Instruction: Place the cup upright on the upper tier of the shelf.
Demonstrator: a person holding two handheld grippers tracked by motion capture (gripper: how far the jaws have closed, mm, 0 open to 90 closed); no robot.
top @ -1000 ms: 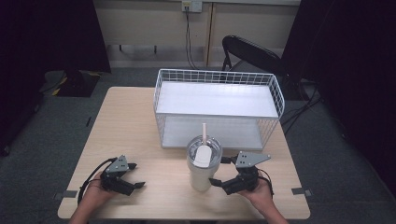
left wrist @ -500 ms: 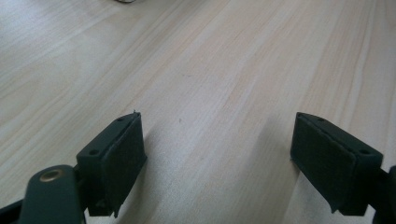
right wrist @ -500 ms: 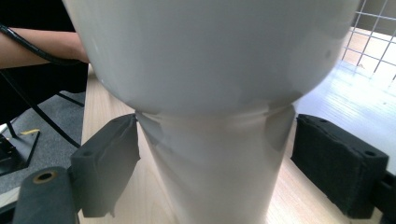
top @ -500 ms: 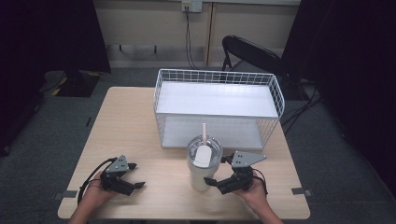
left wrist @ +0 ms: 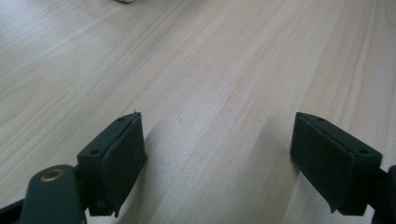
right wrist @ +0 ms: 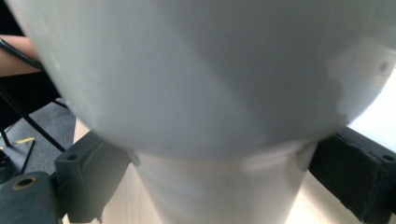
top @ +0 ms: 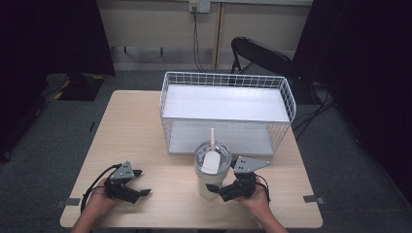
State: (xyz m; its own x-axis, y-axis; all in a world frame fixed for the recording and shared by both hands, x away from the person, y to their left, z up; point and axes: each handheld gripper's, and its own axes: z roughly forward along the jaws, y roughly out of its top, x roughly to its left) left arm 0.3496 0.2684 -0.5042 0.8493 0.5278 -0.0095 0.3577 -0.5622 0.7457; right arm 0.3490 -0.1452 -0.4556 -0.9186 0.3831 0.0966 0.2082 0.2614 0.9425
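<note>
Pale wooden desk (top: 145,126) carries a white wire basket with a flat white shelf (top: 226,104) toward its far side. Near the front edge, just in front of the basket, stands a white tumbler with a clear lid and white straw (top: 212,167), upright. At its narrow base sits the right gripper (top: 217,189), jaws spread to either side of the cup, close against it but not clearly squeezing. Well to the left, the left gripper (top: 142,183) rests low over bare wood, jaws wide apart.
</note>
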